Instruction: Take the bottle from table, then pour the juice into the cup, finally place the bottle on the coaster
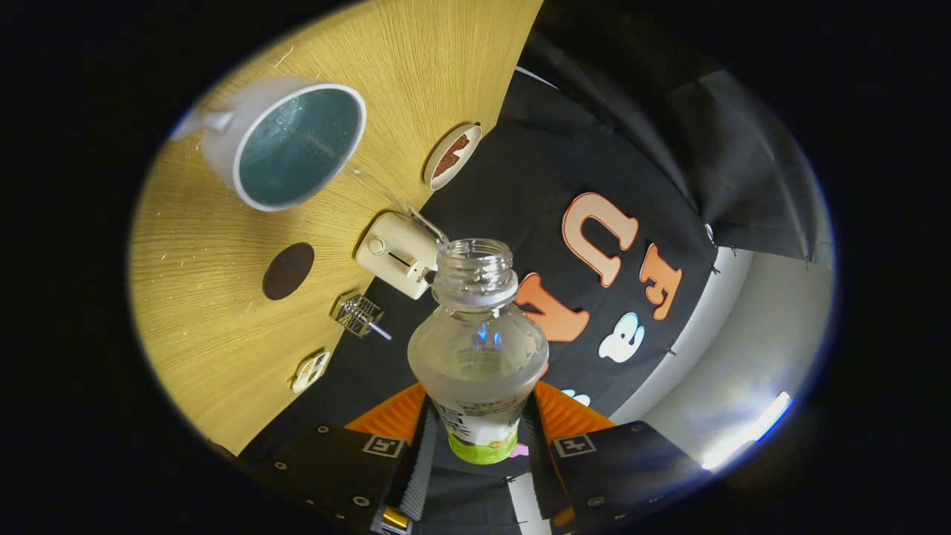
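- Claw (481, 431) first: its two fingers squeeze the bottle (478, 349) from both sides, low on its body, so it cannot slip while tipped
- Far left, the white cup (286, 145) sits on the wooden table (200, 297) with its mouth toward the bottle, ready to catch the drink
- Just past the cup lies the dark round coaster (288, 270); nothing is on it, and I think it waits for the bottle at the end
- Near the table edge are a small wire thing (358, 315), a cream box with a knob (397, 255) and a little dish (452, 156)
- A thin clear stream (386, 195) runs from the capless bottle mouth toward the cup, so pouring looks to be under way
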Action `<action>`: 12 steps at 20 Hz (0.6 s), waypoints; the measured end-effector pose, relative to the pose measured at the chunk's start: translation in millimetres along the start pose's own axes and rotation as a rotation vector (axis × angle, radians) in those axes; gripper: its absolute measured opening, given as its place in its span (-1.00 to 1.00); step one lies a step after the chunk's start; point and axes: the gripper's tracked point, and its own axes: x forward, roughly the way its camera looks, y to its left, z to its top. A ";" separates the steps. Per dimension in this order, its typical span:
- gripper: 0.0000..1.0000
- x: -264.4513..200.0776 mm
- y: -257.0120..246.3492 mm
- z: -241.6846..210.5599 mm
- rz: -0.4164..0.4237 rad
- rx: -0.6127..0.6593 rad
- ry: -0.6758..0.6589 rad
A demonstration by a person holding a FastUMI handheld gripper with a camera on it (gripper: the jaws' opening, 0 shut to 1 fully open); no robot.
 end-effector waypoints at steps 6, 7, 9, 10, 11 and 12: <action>0.15 0.0 -4.2 1.0 -0.010 -0.016 -0.012; 0.15 1.1 -4.9 1.0 -0.010 -0.019 -0.012; 0.15 2.1 -8.0 0.0 -0.017 -0.028 -0.014; 0.15 0.5 -9.2 -0.2 -0.018 -0.032 -0.014; 0.15 0.9 -11.8 -0.6 -0.022 -0.037 -0.016; 0.15 0.3 -13.2 -1.0 -0.025 -0.043 -0.017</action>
